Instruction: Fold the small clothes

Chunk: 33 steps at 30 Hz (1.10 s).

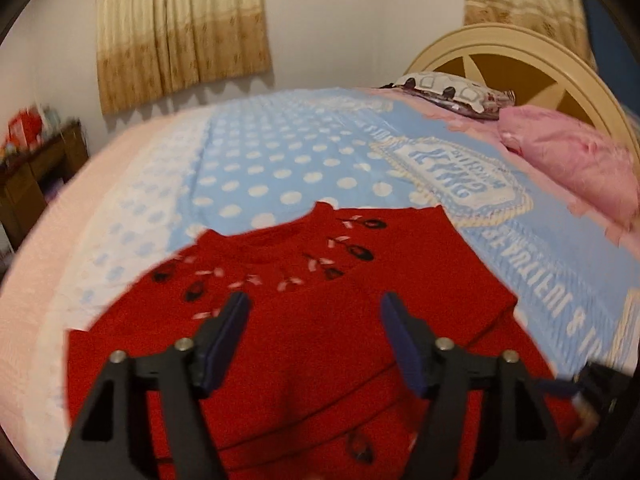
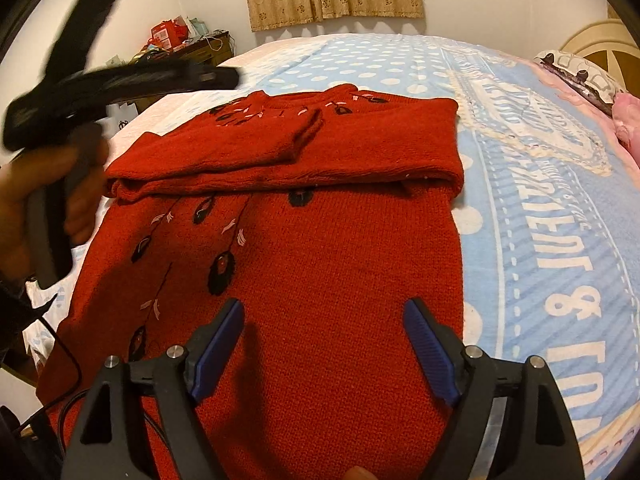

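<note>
Lying flat on the blue polka-dot bedspread point(image 2: 532, 216), the red knitted sweater point(image 2: 320, 264) has both sleeves folded across its chest, forming a thick band point(image 2: 280, 160) below the collar. The knit is coarse, soft and limp, with black-and-white embroidered motifs; it appears moderately heavy for its size, likely to sag and stretch if lifted by one point, and unlikely to slip against ribbed pads. The left gripper point(image 1: 316, 336) hovers over the chest area with jaws wide apart, holding nothing. The right gripper point(image 2: 324, 344) stands over the lower body panel, jaws likewise wide and empty. Judged best hold: the two hem corners nearest the cameras, pinching both layers, so that the lower half can be carried up over the sleeve band.
</note>
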### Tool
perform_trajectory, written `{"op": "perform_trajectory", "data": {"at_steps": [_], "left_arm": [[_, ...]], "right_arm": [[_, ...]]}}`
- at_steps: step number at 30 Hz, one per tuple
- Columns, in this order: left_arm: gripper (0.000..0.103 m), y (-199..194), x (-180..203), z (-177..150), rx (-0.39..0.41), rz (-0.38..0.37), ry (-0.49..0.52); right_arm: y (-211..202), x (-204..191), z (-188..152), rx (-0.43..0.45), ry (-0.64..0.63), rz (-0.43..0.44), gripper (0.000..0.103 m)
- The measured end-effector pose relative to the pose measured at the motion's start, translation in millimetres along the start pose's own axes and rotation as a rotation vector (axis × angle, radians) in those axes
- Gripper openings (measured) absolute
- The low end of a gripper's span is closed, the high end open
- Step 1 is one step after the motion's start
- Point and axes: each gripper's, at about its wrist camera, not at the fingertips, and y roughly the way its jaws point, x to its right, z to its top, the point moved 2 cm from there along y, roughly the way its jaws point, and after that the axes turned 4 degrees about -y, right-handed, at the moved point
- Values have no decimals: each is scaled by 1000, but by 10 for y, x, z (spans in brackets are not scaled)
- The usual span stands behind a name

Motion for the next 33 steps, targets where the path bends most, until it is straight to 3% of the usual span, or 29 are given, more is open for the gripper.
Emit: {"op": "perform_trajectory", "data": {"at_steps": [4,7,10,15,18,21,25,29,33], "left_arm": [[86,-296,-383,-268,26,103,23],[87,-397,-762,-549,-17,200,4],[87,-433,-1103,-796,-70,221,-66],[87,-288,-1358,-956,-118,259,-109],[89,-143,-1448,-1023,-151,258,-123],[101,-85,-1562,-1045,-131,263,-173],[103,-74,-1716,-1157,-123,201,-269],[103,-105,-1759,-1236,-86,175,-308],[103,-127,-1760,-1270,-60,161,-313]], "right_arm": [[-2,-1,-2,0,-2,-2,83],[-3,-12,-5,-2,-5,-5,83],[-2,-4,-2,-5,-7,-8,83],[-8,-6,2,-1,1,-5,83],[-27,47,4,15,27,10,83],[-111,94,8,26,50,24,83],[-217,119,85,-30,31,15,83],[-419,262,395,8,104,62,83],[-360,280,806,42,147,57,83]]}}
